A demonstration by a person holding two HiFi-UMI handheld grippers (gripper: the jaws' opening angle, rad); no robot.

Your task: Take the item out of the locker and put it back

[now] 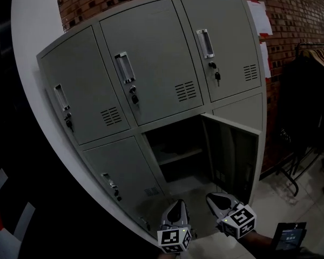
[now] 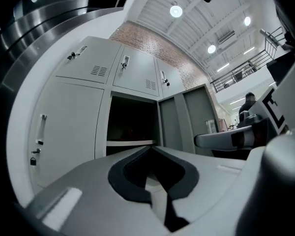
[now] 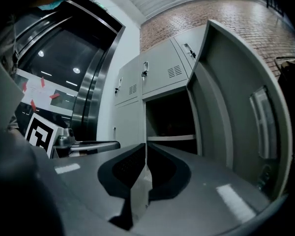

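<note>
— Looking into the locker (image 1: 151,74), lower middle compartment, door (image 1: 235,155) swung wide: any sign of the item (image 2: 127,131)?
— Barely. Only a dim smudge above the shelf (image 1: 178,156), too shadowed to name.
— And the left gripper (image 1: 176,206)?
— Jaws pressed together on nothing, low before the opening, rear cut off at the head view's bottom edge.
— And the right gripper (image 1: 216,199)?
— Same: closed tight, empty, close beside the door.
</note>
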